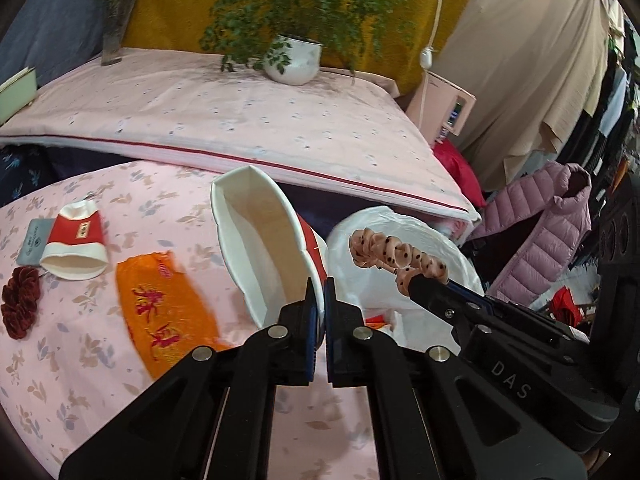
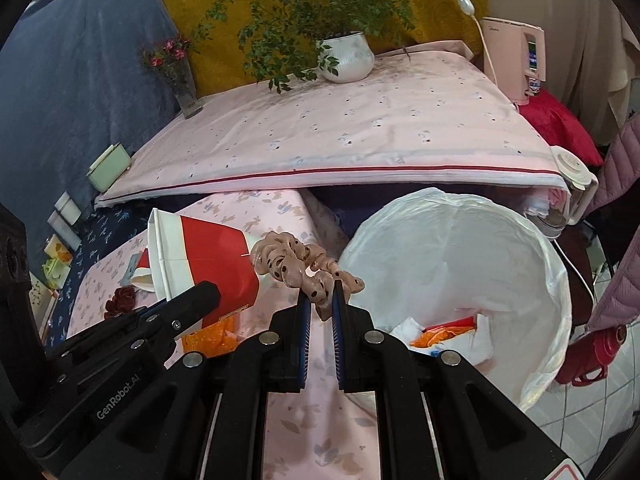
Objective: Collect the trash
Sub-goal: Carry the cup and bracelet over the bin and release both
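Observation:
My left gripper (image 1: 319,286) is shut on the rim of a red and white paper cup (image 1: 264,248), held tilted above the pink floral cloth; the cup also shows in the right wrist view (image 2: 208,264). My right gripper (image 2: 321,295) is shut on a beige dotted scrunchie (image 2: 304,268), held beside the white-lined trash bin (image 2: 520,240); the scrunchie also shows in the left wrist view (image 1: 396,256). The bin (image 1: 440,240) holds orange and white scraps (image 2: 444,332). A second red and white cup (image 1: 76,248) and an orange wrapper (image 1: 164,308) lie on the cloth.
A dark red scrunchie (image 1: 20,304) and a grey card (image 1: 34,242) lie at the left. A raised pink-covered table (image 1: 224,120) behind carries a potted plant (image 1: 294,60) and a flower vase (image 1: 114,36). A pink jacket (image 1: 544,232) and a red flask (image 2: 592,356) sit right.

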A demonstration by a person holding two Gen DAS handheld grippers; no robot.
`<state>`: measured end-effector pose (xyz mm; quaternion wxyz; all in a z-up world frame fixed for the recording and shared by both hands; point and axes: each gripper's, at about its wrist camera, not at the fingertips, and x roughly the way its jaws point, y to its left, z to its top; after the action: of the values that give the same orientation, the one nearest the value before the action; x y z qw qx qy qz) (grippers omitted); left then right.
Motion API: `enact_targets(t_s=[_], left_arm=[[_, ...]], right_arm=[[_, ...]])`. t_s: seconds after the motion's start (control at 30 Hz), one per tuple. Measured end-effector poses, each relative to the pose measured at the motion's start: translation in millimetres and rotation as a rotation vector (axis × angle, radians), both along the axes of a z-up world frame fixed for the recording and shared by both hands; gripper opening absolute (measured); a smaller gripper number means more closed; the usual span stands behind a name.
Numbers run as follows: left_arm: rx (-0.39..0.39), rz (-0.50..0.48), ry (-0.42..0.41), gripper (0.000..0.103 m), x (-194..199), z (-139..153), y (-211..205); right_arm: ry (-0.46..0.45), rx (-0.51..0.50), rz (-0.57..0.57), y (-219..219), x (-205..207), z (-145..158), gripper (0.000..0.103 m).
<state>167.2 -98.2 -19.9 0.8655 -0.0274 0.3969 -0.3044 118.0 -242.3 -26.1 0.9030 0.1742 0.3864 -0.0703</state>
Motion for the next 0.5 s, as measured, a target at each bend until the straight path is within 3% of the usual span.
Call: enact_targets(t_s=[0.5], left_arm=[[-0.004, -0.157, -0.007, 0.003, -25, 11, -82]], right_arm=[[-0.006, 0.030, -0.152, -75, -45, -5, 0.010]])
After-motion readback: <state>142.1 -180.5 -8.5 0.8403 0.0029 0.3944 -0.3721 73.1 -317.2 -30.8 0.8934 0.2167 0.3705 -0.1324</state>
